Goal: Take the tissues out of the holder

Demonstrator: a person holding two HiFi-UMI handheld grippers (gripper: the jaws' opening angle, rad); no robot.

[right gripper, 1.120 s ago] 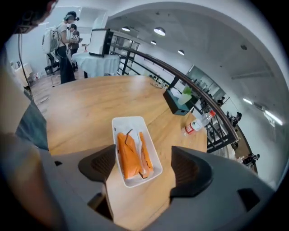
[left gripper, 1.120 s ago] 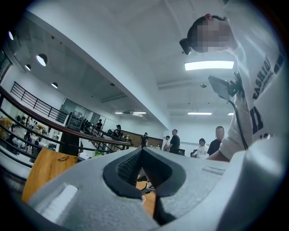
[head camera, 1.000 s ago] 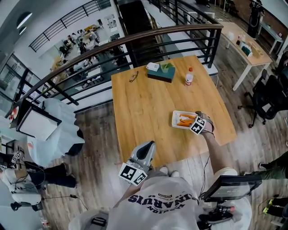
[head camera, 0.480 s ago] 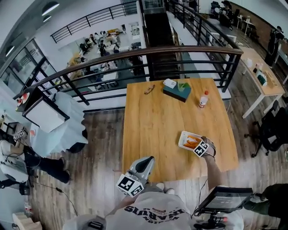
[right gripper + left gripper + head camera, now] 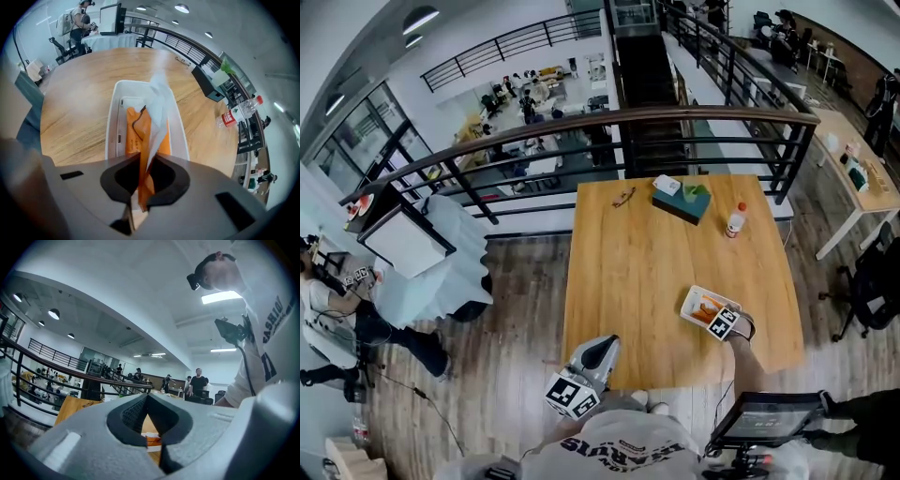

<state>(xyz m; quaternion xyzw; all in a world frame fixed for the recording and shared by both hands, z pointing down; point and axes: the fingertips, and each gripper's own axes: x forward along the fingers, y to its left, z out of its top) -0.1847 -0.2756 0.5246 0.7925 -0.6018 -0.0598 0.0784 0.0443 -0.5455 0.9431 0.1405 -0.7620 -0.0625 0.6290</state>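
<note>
Now, white tissue (image 5: pixel 157 93), orange pack (image 5: pixel 136 133), white holder (image 5: pixel 111 126)

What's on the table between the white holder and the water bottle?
Nothing. In the head view, only bare wood of the table lies between the holder and the water bottle.

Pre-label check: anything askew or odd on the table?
Minor only: the white holder sits skewed to the table edge, near the front right corner; a tissue and orange wrap trail up between the closing jaws of the right gripper.
</note>
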